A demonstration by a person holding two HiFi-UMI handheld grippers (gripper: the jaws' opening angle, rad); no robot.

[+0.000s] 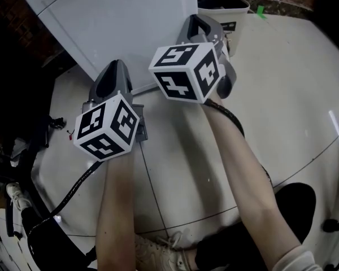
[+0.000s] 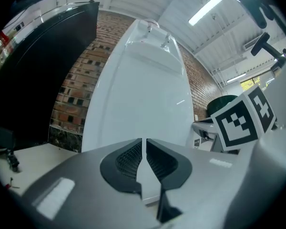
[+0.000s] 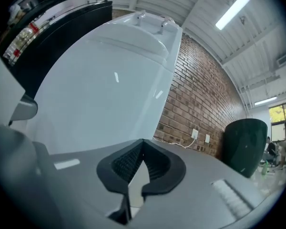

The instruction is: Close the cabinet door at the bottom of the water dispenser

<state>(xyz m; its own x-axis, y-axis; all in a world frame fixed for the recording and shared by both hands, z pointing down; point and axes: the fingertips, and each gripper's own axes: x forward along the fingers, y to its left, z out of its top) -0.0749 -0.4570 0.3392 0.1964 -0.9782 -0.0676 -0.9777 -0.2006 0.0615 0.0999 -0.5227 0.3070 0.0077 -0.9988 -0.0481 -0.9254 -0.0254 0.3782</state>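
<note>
Two claws, both clenched on nothing: the left claw (image 2: 143,147) sits lower left in the head view, the right claw (image 3: 141,149) above it at centre. One water dispenser (image 1: 118,21), tall and upright, fills the upper left. It lies dead ahead of the left claw and left of the right claw's line. I cannot make out its cabinet door. One bin (image 1: 223,4) stands behind.

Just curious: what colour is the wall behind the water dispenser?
Red-brown brick wall, clearest in the right gripper view.

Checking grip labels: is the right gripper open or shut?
Shut: in its own view the right gripper has its jaws meeting at the tips, with nothing between them.
</note>
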